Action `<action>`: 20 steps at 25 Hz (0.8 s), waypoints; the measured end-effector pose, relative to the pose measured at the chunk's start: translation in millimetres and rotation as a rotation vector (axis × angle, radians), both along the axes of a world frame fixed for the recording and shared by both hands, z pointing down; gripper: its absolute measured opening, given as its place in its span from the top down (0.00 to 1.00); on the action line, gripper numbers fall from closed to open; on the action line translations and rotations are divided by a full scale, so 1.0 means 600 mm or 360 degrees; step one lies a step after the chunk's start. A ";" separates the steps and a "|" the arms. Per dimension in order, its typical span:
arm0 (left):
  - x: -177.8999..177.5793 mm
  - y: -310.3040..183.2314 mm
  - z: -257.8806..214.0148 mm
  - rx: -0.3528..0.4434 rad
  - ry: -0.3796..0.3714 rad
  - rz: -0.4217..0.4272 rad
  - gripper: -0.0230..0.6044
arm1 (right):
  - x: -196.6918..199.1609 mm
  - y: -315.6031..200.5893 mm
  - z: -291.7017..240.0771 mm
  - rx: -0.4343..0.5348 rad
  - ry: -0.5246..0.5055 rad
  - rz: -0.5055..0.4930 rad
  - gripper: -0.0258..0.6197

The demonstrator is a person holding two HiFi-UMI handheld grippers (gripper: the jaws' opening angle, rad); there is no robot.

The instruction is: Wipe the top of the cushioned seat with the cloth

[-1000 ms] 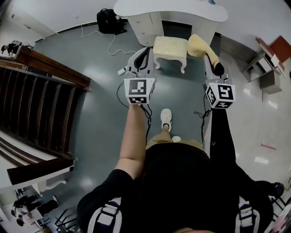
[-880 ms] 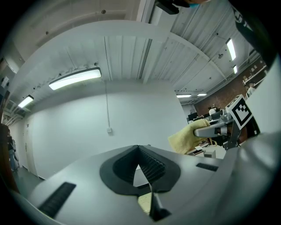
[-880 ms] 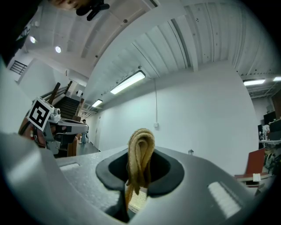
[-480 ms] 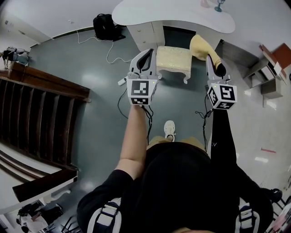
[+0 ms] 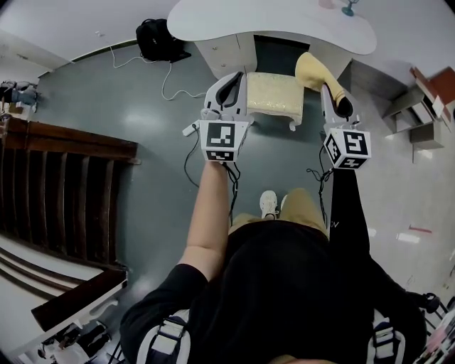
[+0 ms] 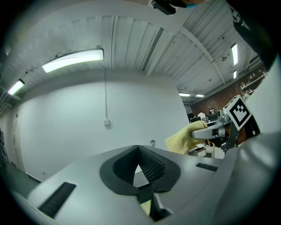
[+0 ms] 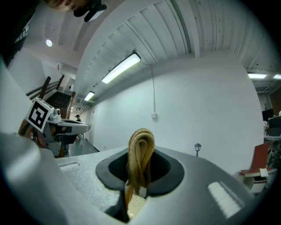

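The right gripper (image 5: 333, 92) is clamped on the yellow cloth (image 5: 313, 71) near the cushioned seat (image 5: 274, 92), while the left gripper (image 5: 230, 79) has its jaws together, empty.

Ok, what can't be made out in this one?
Seat: head view, its left edge is behind the left gripper.
Cloth: head view, the gripped end is behind the right gripper.
Small item on the desk: head view, at the top edge, too small to name.
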State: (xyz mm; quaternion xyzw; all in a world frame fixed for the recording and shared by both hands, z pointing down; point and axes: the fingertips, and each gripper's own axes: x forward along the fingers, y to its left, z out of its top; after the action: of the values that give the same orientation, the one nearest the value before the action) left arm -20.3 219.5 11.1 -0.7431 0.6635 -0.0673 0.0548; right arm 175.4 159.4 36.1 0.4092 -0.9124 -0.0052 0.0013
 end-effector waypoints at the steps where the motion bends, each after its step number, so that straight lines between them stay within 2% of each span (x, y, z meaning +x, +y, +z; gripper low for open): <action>1: -0.002 -0.006 0.001 0.0001 0.0005 0.0003 0.96 | -0.004 -0.005 0.002 -0.0008 0.0000 -0.0003 0.87; 7: -0.029 -0.049 0.011 -0.0008 0.0006 -0.0017 0.96 | -0.034 -0.045 0.016 -0.0039 0.0000 -0.0022 0.87; 13: -0.051 -0.147 0.046 -0.0047 -0.0034 -0.0043 0.96 | -0.068 -0.150 0.060 -0.0112 -0.0008 -0.0055 0.87; 20: -0.093 -0.275 0.084 -0.0132 -0.0022 0.0002 0.96 | -0.172 -0.279 0.104 -0.0171 0.0051 -0.0230 0.87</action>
State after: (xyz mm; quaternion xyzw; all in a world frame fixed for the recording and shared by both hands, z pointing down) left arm -76.1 54.8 61.6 -0.7448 0.6592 -0.0997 0.0286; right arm 72.3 -7.8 98.6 0.3414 -0.9384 0.0372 0.0373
